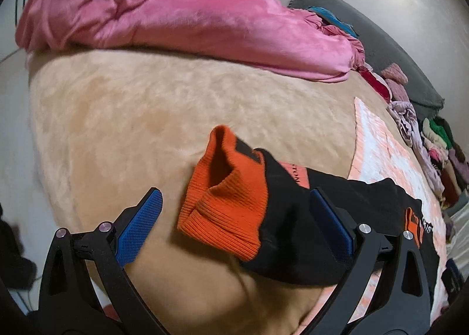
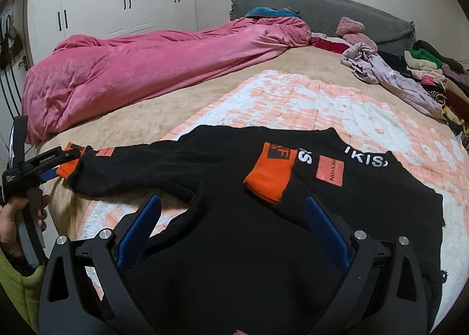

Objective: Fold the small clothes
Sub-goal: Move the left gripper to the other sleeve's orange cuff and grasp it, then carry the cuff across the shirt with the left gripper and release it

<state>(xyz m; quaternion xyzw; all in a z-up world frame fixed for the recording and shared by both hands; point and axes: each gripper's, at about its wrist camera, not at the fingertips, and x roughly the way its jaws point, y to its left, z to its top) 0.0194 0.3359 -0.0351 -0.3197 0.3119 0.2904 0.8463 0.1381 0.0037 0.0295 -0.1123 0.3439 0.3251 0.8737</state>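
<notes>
Item: one black top (image 2: 234, 235) with orange cuffs, lying face up on the patterned mat (image 2: 293, 100) on the bed (image 1: 132, 118); its body is on the mat, and one sleeve runs out leftward onto the tan cover.

Step in hand, as I judge it: sleeve folding. One sleeve lies folded over the chest already, its orange cuff (image 2: 271, 178) beside the pink patch. The other sleeve (image 2: 140, 165) is stretched out sideways, unfolded.

Left gripper (image 1: 234, 217): fingers well apart, straddling the outstretched sleeve's cuff (image 1: 225, 212). The cuff sits between the blue pads (image 1: 140, 226), not pinched; it looks lifted or bunched, though I cannot tell whether it touches either pad.

Right gripper (image 2: 234, 229): fingers apart, low over the top's lower body, holding nothing.

Next move, my reckoning: close my left on the cuff, then carry it across onto the chest to match the folded sleeve. The knit is thick and floppy, so a firm bite on the rib is needed. My right may have to pin the body so it does not drag.

Count:
- Tops being folded: one.
- Orange cuffs: two.
- Pink patches seen: two, one on the chest, one on the outstretched sleeve.
- Grippers: two, both unclamped.
- Pink duvet (image 2: 132, 71): one.
- Clothes heap (image 2: 425, 77) by the headboard: one, pieces too jumbled to count.
</notes>
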